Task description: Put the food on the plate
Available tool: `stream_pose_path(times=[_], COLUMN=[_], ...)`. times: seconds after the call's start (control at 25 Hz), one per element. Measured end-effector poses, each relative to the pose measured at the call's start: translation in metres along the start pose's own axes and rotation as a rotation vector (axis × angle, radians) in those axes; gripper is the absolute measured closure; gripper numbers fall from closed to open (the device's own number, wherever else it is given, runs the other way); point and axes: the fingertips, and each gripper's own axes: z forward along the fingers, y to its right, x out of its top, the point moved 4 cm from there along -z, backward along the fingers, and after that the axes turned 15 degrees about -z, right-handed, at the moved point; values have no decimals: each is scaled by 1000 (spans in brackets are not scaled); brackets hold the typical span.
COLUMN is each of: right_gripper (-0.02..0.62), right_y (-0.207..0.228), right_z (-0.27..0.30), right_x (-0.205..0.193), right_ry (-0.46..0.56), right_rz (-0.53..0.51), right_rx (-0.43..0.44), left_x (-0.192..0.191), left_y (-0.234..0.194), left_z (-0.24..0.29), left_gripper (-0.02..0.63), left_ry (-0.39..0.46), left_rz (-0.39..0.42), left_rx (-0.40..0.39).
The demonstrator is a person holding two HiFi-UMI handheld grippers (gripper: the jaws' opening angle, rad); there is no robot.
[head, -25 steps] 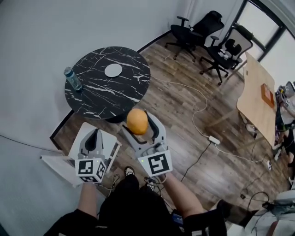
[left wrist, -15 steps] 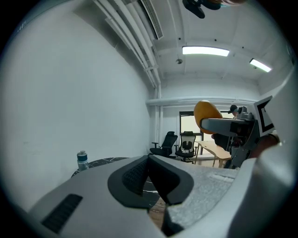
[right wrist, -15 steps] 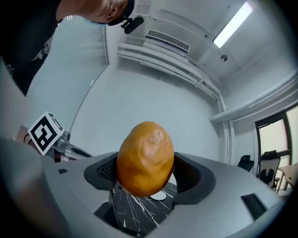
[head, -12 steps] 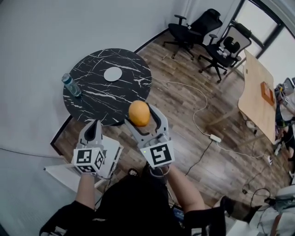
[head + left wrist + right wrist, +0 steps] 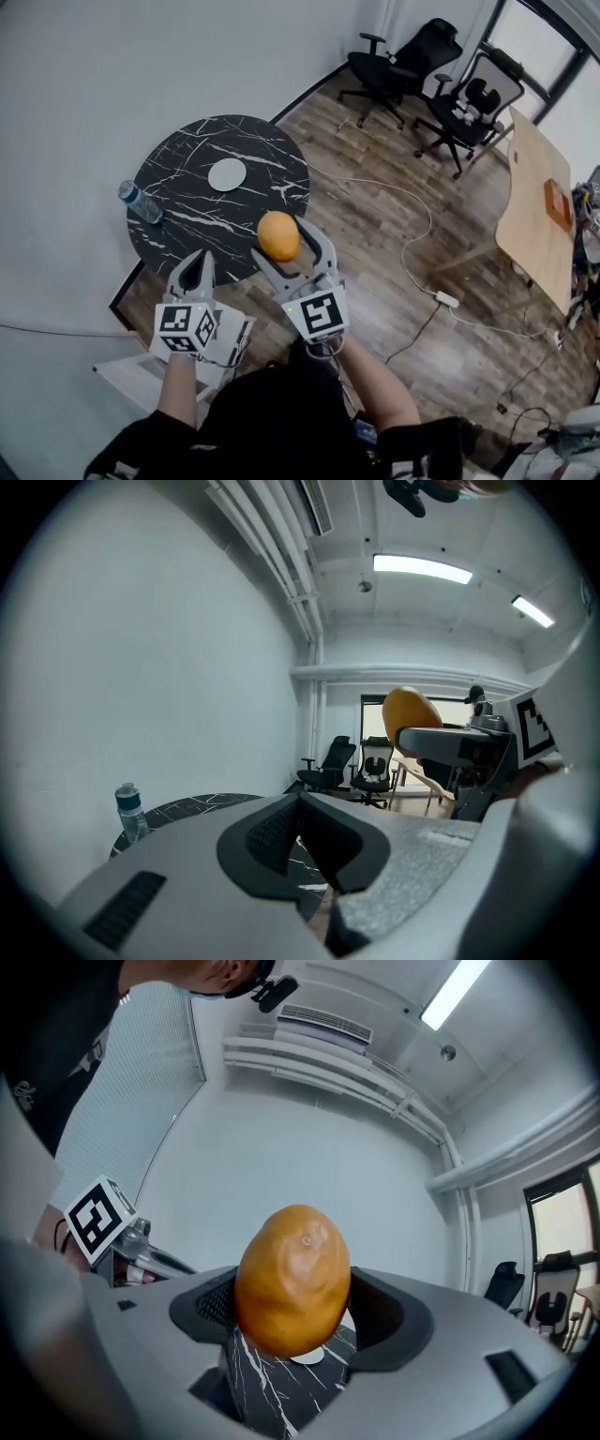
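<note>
My right gripper (image 5: 281, 242) is shut on an orange-yellow fruit (image 5: 278, 235), held above the near edge of a round black marble table (image 5: 187, 220). In the right gripper view the fruit (image 5: 292, 1279) fills the space between the jaws, with the small white plate (image 5: 321, 1352) showing under it on the table. From the head view that plate (image 5: 227, 174) lies near the table's middle. My left gripper (image 5: 198, 270) is shut and holds nothing, to the left of the right one. The left gripper view shows its closed jaws (image 5: 302, 841) and the fruit (image 5: 410, 712) at the right.
A water bottle (image 5: 140, 203) stands at the table's left edge. Two black office chairs (image 5: 441, 80) stand far right by a wooden desk (image 5: 534, 202). A white cable (image 5: 412, 244) and power strip (image 5: 447, 300) lie on the wood floor. A white wall runs along the left.
Both grippers and the fruit have come closer to the table. The fruit now hangs over the table's near edge instead of the floor beside it.
</note>
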Motion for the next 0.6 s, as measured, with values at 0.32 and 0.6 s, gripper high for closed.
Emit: stream_pose_path(times=[0.32,0.6], right_gripper=[272,272], right_y=[31,48], right_z=[41,62], right_x=[-51,-108], right_ry=[-34,-64], right_rz=[-118,-376], right_rx=[193,267], left_x=[-7,-37], left_y=[8,7], left_z=[66,103], left_gripper=[606,606], left_ry=[-125,-257], left_rz=[-13,-59], left_rx=[-17,39])
